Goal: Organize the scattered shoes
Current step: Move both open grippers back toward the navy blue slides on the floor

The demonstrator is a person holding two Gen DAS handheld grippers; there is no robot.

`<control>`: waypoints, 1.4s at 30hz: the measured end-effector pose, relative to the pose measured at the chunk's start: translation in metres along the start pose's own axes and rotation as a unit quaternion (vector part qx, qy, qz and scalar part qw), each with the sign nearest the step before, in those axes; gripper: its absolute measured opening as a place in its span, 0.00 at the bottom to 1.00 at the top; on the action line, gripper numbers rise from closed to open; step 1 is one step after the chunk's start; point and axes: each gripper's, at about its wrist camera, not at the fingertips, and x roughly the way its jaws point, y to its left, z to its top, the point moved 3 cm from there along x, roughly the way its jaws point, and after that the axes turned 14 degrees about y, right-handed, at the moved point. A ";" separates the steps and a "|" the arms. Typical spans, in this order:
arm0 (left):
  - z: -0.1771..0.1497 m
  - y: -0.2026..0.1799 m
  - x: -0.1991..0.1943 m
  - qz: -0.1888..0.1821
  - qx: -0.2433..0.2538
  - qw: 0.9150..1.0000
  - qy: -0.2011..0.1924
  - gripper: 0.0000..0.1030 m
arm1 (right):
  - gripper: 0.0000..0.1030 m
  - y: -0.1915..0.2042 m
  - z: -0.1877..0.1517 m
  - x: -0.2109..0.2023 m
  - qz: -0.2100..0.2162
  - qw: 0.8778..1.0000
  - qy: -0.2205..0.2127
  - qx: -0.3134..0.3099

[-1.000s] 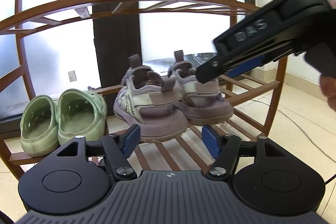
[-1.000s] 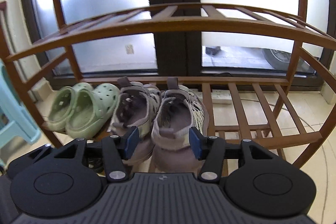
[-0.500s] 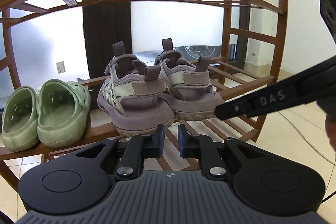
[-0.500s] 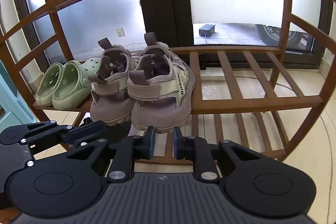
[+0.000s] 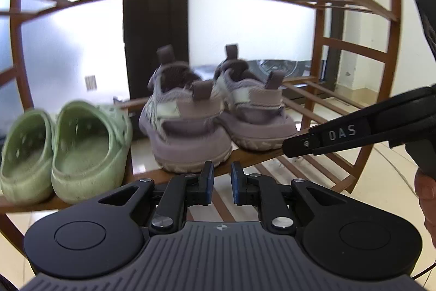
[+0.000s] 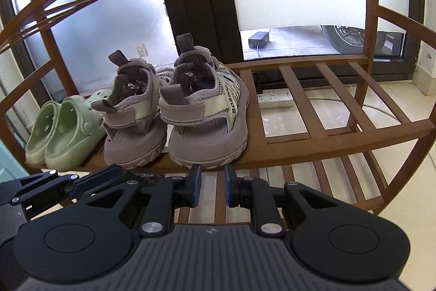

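A brown slatted wooden shoe rack point(image 6: 340, 139) fills both views, standing on a pale tiled floor point(image 6: 403, 105) before frosted glass doors. On its middle shelf, toward the rack's left end, sits a pair of pale green perforated rubber clogs point(image 6: 61, 133), heels toward the cameras. Just beside them, nearer the rack's middle, stands a pair of mauve mesh sandals with cream straps and heel pull-tabs point(image 6: 201, 111), also heels outward, the two shoes touching side by side. The rest of that shelf to the right is bare slats. A white power strip point(image 6: 275, 99) lies on the floor behind the rack. The left tool point(image 5: 220, 183) hovers in front of the shelf edge below the mauve pair; its blue-padded jaws have just closed to a narrow gap with nothing between them. The right tool point(image 6: 212, 186) hangs likewise before the shelf front, jaws just drawn nearly together and empty.
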 end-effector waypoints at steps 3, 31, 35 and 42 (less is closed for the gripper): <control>-0.001 0.003 0.002 -0.003 -0.011 1.000 0.004 0.16 | 0.21 -0.001 -0.001 0.002 0.001 1.000 -0.002 0.002; -0.012 -0.123 -0.093 -0.124 0.075 0.989 0.015 0.67 | 0.67 -0.060 -0.090 -0.161 -0.068 0.997 -0.019 0.033; -0.023 -0.149 -0.104 -0.142 0.103 0.984 0.015 0.70 | 0.67 -0.078 -0.118 -0.179 -0.079 0.996 -0.011 0.051; -0.051 -0.187 -0.114 -0.174 0.144 0.974 0.020 0.70 | 0.68 -0.115 -0.180 -0.196 -0.098 0.991 0.006 0.093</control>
